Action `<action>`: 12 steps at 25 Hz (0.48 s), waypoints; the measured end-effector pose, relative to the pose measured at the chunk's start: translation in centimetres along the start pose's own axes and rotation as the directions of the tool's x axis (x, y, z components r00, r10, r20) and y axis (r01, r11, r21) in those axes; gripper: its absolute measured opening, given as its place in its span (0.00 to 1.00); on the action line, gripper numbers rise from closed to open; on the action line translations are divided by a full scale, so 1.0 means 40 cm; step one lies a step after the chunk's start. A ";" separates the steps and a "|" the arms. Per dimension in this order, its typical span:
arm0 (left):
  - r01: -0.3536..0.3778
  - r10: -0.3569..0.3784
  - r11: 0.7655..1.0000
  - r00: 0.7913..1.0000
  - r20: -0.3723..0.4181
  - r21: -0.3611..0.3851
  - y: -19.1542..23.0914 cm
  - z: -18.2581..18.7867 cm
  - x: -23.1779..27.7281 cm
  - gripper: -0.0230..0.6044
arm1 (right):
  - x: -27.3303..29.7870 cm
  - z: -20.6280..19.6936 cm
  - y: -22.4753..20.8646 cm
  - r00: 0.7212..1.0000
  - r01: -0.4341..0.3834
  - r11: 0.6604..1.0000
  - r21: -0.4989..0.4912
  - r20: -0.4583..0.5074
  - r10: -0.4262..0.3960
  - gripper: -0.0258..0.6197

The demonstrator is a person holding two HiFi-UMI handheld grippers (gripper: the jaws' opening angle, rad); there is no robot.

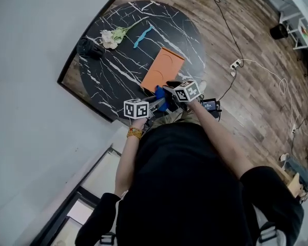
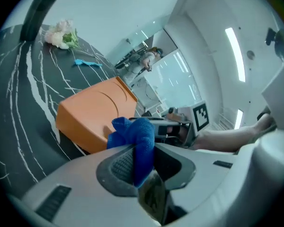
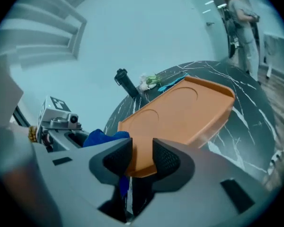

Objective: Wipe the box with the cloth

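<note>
A flat orange box (image 1: 162, 68) lies on the round black marble table (image 1: 108, 81). Both grippers are at its near end, by the table's front edge. My left gripper (image 2: 137, 167) is shut on a blue cloth (image 2: 135, 134), which bunches out past the jaws just short of the orange box (image 2: 92, 112). My right gripper (image 3: 140, 157) has its jaws around the near edge of the box (image 3: 180, 110), and the orange edge fills the gap between the pads. In the right gripper view the cloth (image 3: 102, 138) shows just left of those jaws. In the head view the cloth (image 1: 160, 99) sits between the two marker cubes.
At the table's far side lie a white flower (image 1: 113, 36), a light blue strip (image 1: 142, 36) and a black object (image 1: 90, 48). A white wall runs along the left. On the wood floor to the right are a power strip (image 1: 236, 64) and cables. A person (image 3: 239, 18) stands in the background.
</note>
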State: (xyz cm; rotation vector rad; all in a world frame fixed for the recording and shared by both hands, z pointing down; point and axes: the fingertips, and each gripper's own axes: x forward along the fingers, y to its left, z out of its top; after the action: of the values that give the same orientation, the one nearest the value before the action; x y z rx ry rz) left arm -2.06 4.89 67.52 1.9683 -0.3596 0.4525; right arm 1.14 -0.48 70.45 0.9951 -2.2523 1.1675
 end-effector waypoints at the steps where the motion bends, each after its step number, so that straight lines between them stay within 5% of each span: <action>1: -0.009 0.010 1.000 0.999 0.052 -0.017 0.005 0.028 -0.023 0.18 | -0.020 0.020 -0.003 0.999 -0.020 0.999 0.033 0.043 0.019 0.21; 5: -0.023 0.051 0.995 0.955 0.294 -0.098 0.040 0.168 -0.143 0.18 | -0.094 0.125 0.068 0.961 -0.173 0.984 -0.029 0.215 0.176 0.24; 9: 0.076 -0.057 0.996 0.934 0.353 -0.039 -0.020 0.232 -0.151 0.18 | -0.079 0.170 0.210 0.911 -0.349 0.916 -0.200 0.158 0.382 0.34; 12: 0.177 -0.077 0.970 0.874 0.480 -0.167 0.005 0.245 -0.195 0.17 | -0.050 0.198 0.291 0.850 -0.458 0.852 -0.252 0.156 0.503 0.34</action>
State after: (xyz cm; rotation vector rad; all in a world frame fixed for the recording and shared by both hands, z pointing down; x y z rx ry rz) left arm -7.52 -3.68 60.23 1.8660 -0.5546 -0.1573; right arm -6.55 -1.64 58.55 0.4983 -2.8439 1.0116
